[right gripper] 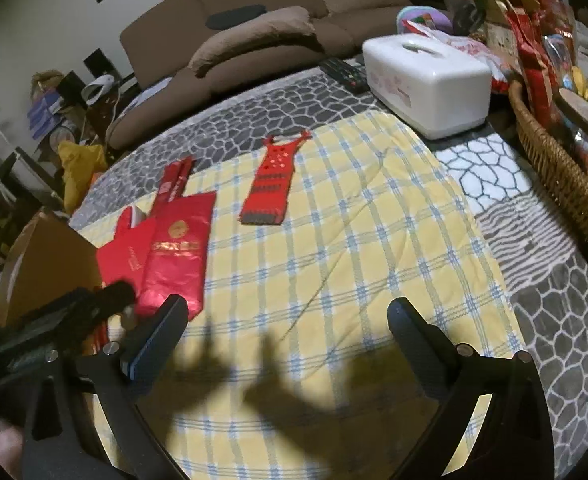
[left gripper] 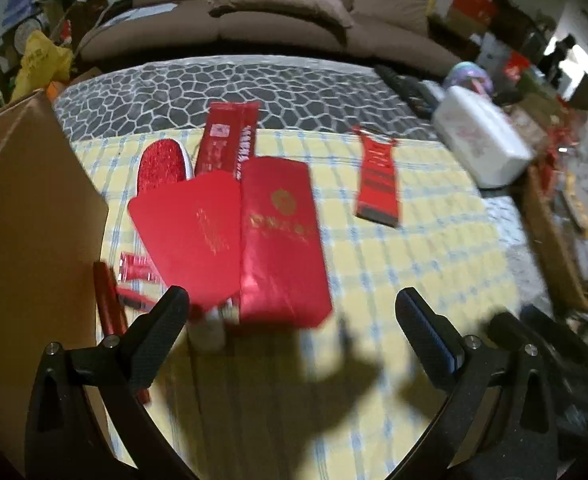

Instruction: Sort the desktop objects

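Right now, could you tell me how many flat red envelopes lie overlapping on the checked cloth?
2: the plain red envelope beside the cardboard box, and the glossy gold-printed envelope overlapping its right edge. Others may hide beneath.

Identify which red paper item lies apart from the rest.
The dress-shaped red cutout lies alone on the checked cloth; the red envelopes overlap beside the cardboard box.

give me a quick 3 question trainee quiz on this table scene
1. True or false: the left gripper is shut on a red envelope.
2. Which item lies apart from the red pile: A, the red dress-shaped paper cutout, or B, the glossy red envelope with gold emblem?
3. What stands on the grey pebble-pattern cloth beside the woven wicker basket?

Key: 1 false, its fingers stand apart, empty. 2 A. 3 the white plastic tissue box.
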A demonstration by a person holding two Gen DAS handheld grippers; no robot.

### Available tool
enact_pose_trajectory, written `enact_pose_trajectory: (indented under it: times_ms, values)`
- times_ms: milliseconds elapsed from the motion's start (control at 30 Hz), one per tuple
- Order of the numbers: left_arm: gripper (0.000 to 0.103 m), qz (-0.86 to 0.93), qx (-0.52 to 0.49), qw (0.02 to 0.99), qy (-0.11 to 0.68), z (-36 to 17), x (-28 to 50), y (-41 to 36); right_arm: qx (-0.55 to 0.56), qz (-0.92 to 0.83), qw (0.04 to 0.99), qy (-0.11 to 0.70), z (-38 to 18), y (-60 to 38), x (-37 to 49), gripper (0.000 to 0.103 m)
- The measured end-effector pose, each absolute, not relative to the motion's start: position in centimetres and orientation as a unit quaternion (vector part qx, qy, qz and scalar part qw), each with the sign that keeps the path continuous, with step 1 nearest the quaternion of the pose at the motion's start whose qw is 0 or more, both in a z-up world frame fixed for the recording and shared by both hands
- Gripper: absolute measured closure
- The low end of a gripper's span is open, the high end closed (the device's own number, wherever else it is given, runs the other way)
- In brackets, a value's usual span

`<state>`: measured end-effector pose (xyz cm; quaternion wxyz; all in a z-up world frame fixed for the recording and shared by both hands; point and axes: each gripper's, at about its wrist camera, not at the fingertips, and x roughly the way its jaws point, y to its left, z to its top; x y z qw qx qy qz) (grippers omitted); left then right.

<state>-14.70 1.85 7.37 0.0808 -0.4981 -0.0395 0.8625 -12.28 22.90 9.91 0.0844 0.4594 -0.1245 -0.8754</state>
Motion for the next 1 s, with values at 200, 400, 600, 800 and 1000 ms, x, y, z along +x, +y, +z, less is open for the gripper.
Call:
enact_pose_trajectory:
  times_ms: [200, 400, 600, 800, 1000]
  values:
    - [0.016, 0.862, -0.504, 0.05, 0.01, 3.9, -18.1, 4.1, 0.455, -0.879, 0.074, -0.123, 10.2, 24.1, -12.2, 0.002]
    - [0.026, 0.861, -0.506, 0.034, 0.031, 2.7, -19.0, 5.2, 0.447, -0.88, 0.072, -0.141, 10.9, 25.6, -12.3, 0.002]
    - [0.071, 0.862, -0.504, 0.024, 0.038, 2.4, -19.2, 5.4, 0.453, -0.877, 0.079, -0.138, 10.7, 25.4, -12.3, 0.002]
    - [0.101, 0.861, -0.506, 0.049, 0.008, 2.5, -18.4, 4.7, 0.452, -0.878, 0.085, -0.133, 10.7, 24.9, -12.3, 0.002]
    - [0.103, 0.856, -0.507, 0.106, -0.013, 2.4, -14.9, 5.1, 0.454, -0.876, 0.088, -0.136, 10.6, 24.9, -12.3, 0.002]
